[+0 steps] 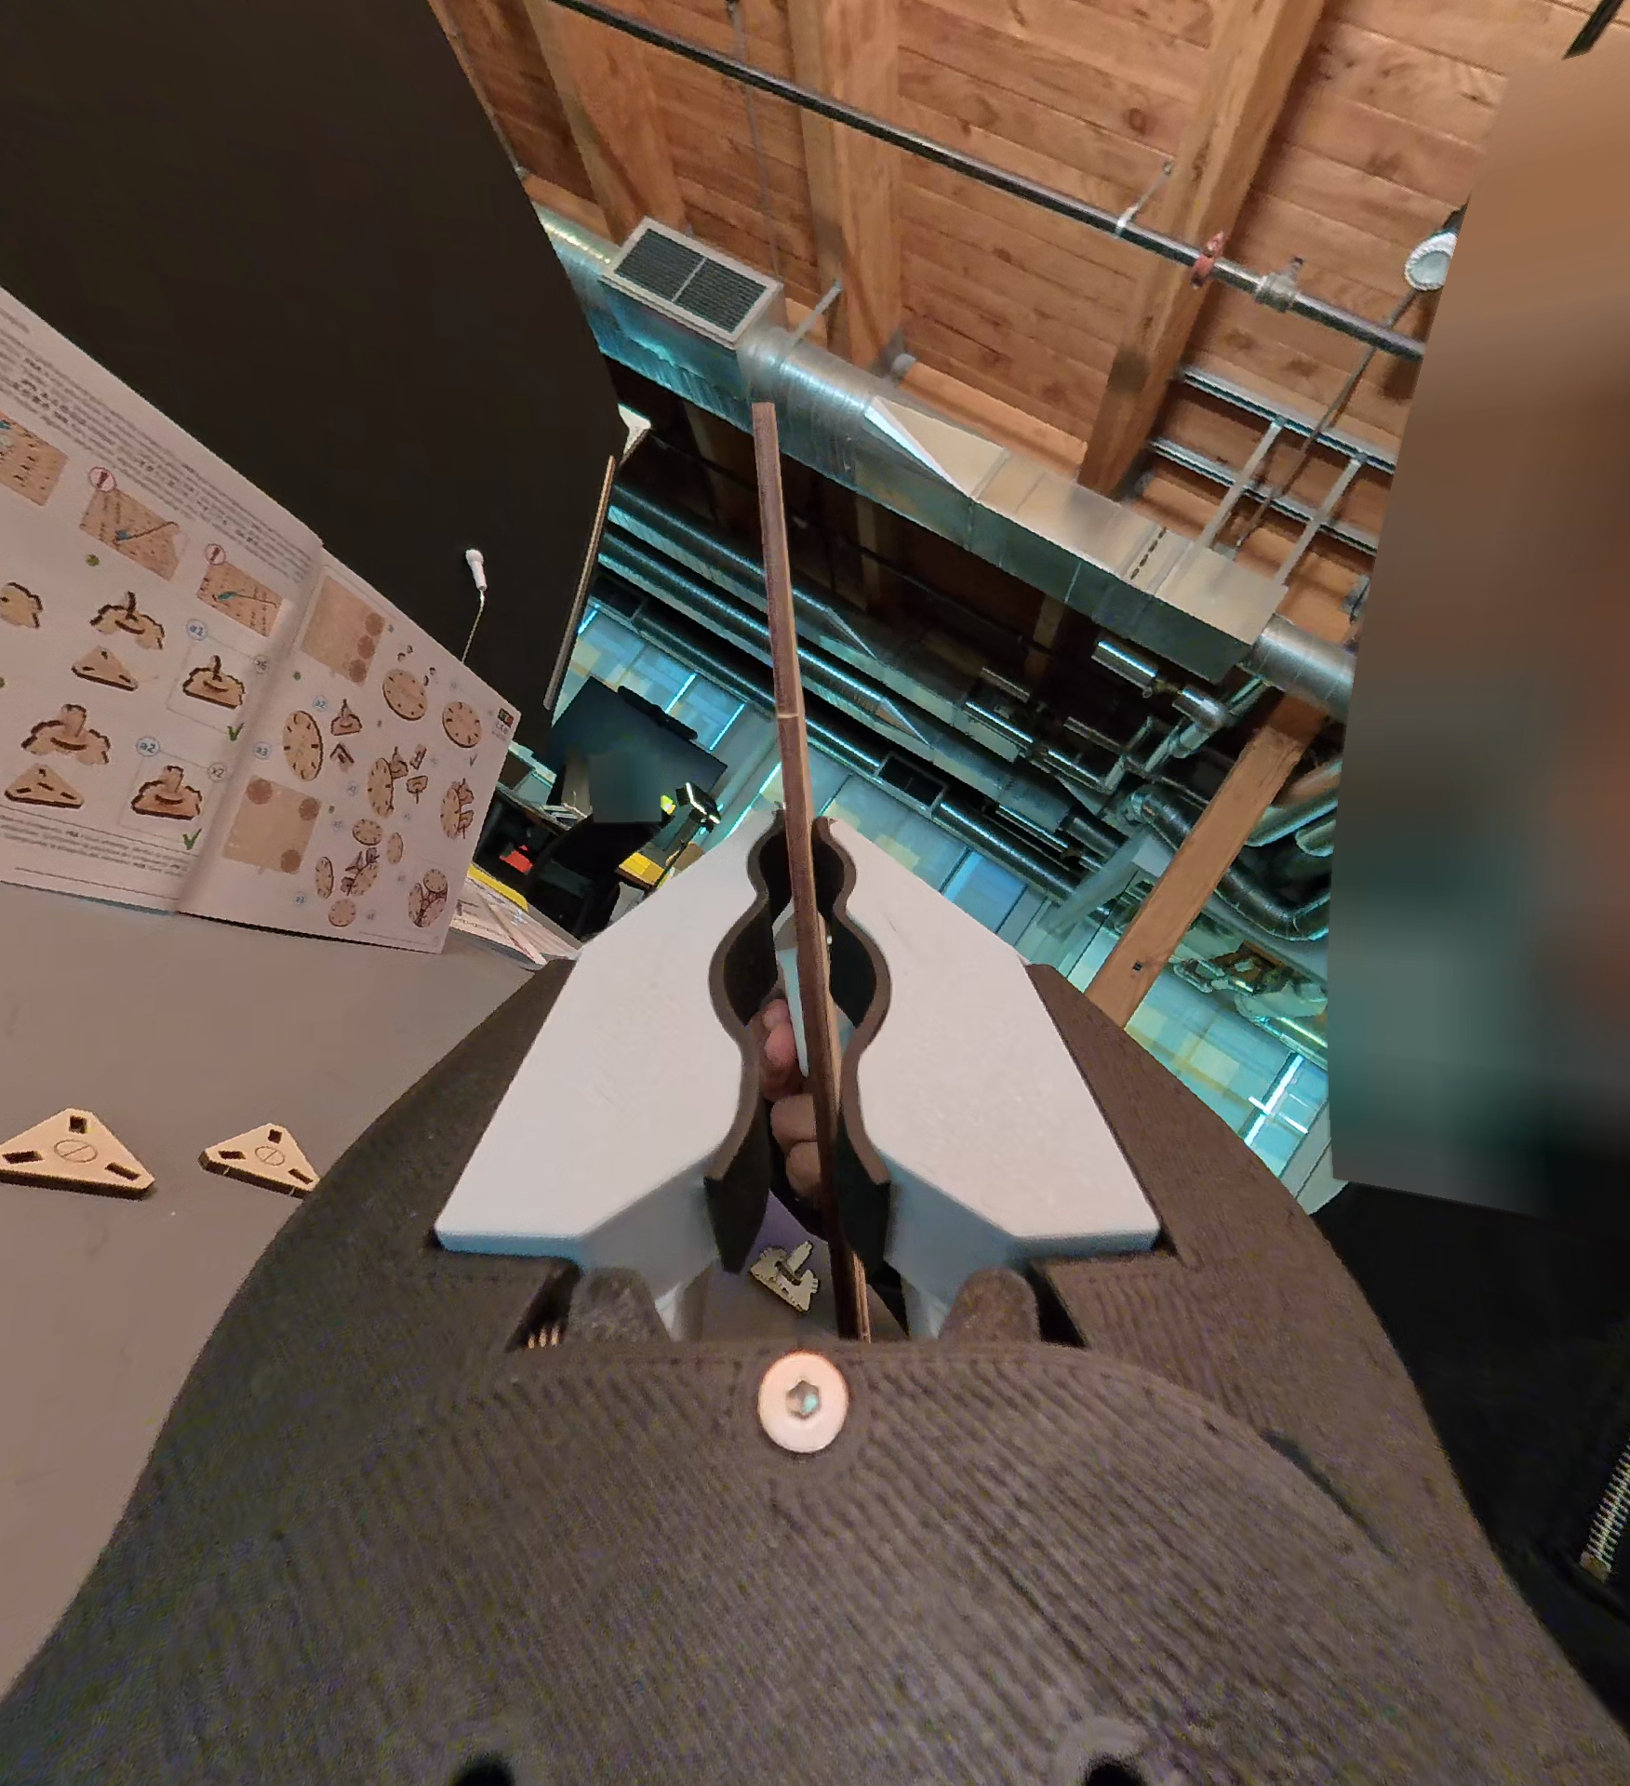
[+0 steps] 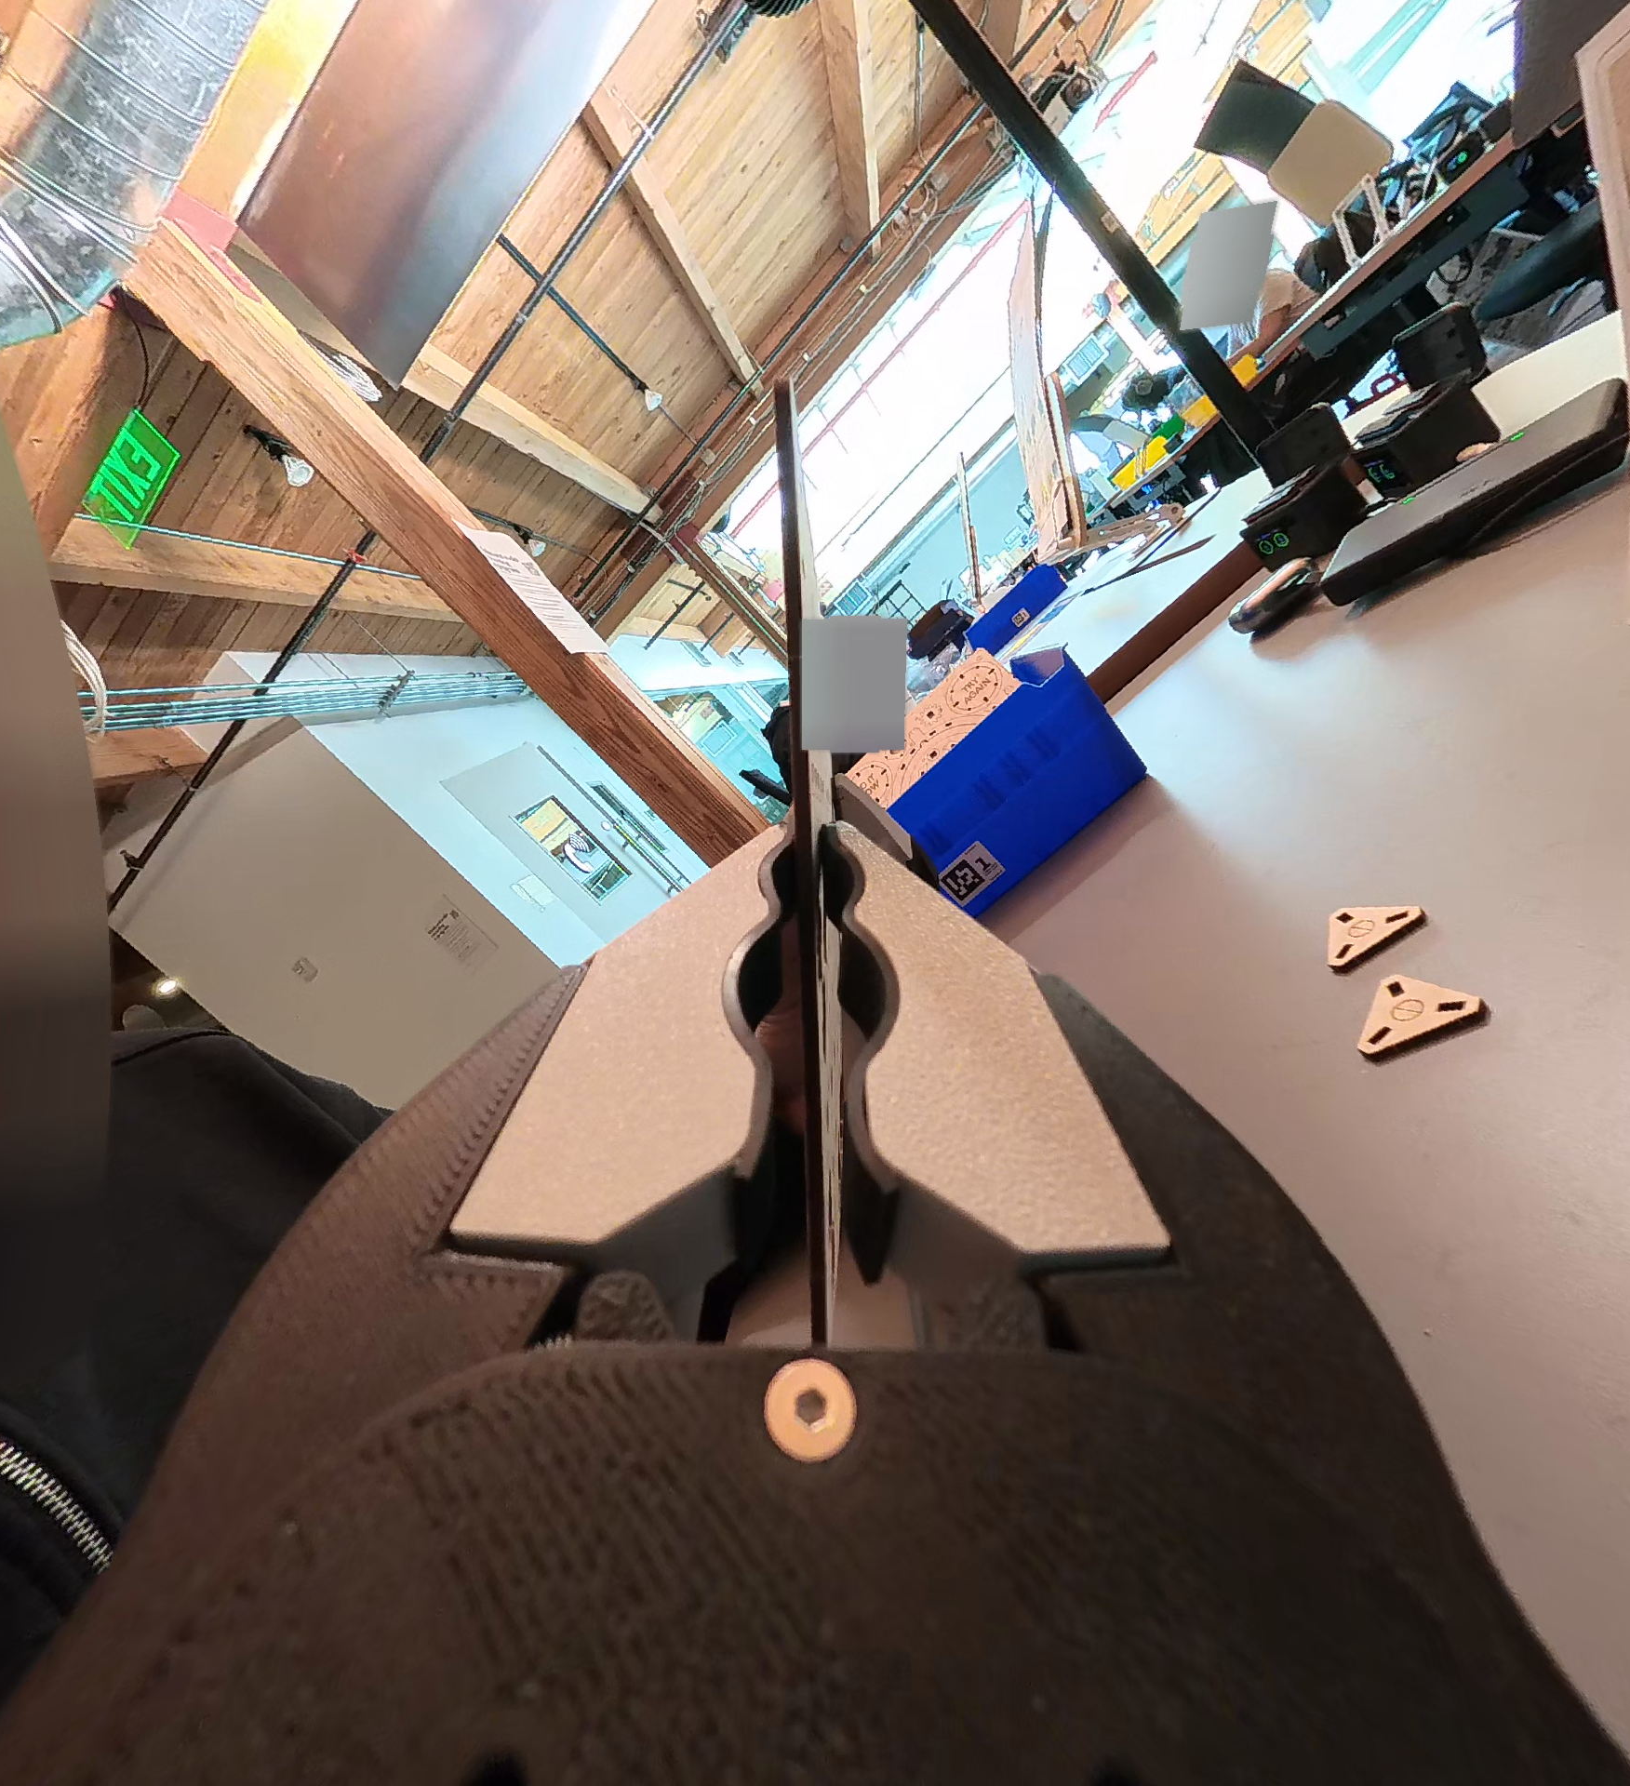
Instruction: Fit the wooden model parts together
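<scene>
clamping a thin wooden sheet (image 1: 787,676) edge-on, left gripper (image 1: 800,831) tilted up toward the ceiling, both pale fingers (image 1: 666,976) pressed against the sheet's faces near their tips, the sheet rising well past them and running back down between them toward the gripper body. seen likewise in the right wrist view: right gripper (image 2: 816,841) clenched on a thin dark-edged board (image 2: 792,580), also edge-on, pads tight on both faces, the board standing up past the tips. lying flat on the grey table (image 1: 115,1015), two small triangular wooden pieces (image 1: 67,1155) side by side, near each other but apart, off to the left of the left gripper and to the right of the right one, closer to the near edge than to the far one. propped upright toward the far left edge of the table, an open instruction booklet (image 1: 163,676) with drawings of wooden parts. farther back on the table in the right wrist view, a blue bin (image 2: 1024,773) holding a pale wooden sheet of cut-outs, and beyond it, toward the far right corner, black devices (image 2: 1468,483). glimpsed behind the sheet between the left fingers, part of a hand (image 1: 792,1111); a dark zippered jacket (image 1: 1613,1450) at the frame's lower right.
</scene>
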A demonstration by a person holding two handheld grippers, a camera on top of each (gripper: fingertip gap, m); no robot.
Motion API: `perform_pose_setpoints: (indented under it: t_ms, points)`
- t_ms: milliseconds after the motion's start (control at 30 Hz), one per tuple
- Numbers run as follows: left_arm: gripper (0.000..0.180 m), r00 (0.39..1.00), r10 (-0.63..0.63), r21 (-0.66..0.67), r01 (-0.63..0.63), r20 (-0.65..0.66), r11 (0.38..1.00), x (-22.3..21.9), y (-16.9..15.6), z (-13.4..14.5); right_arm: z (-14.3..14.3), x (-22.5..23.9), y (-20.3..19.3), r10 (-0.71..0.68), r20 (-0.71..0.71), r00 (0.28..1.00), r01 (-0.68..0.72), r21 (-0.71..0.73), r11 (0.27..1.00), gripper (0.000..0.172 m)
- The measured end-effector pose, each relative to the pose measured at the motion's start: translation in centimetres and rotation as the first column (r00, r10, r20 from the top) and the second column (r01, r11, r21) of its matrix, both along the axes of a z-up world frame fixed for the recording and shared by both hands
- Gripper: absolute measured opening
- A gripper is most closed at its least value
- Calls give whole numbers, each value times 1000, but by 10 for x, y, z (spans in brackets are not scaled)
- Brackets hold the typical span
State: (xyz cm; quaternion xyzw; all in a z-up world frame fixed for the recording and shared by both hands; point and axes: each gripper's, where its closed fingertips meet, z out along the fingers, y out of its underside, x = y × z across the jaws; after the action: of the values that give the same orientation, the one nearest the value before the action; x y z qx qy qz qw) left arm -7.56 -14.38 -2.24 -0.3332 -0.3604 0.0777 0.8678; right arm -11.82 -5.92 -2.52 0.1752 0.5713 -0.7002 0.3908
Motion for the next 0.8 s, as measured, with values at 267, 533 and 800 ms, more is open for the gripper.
perform_pose_setpoints:
  t_ms: [267, 533, 800]
  points:
    - [2, 999, -25, -38, 24, -25, 999, 4, 8, 1, 4, -2, 3, -6, 6, 1000, 6, -27, 1000, 1]
    - [2, 989, -101, -131, 86, -108, 988, 18, 31, 8, 40, -8, 30, -106, -67, 992, 89, -221, 971, 1]
    - [3, 978, -132, -147, 108, -159, 983, 26, 37, 13, 54, 2, 39, -120, -149, 981, 74, -284, 956, 1]
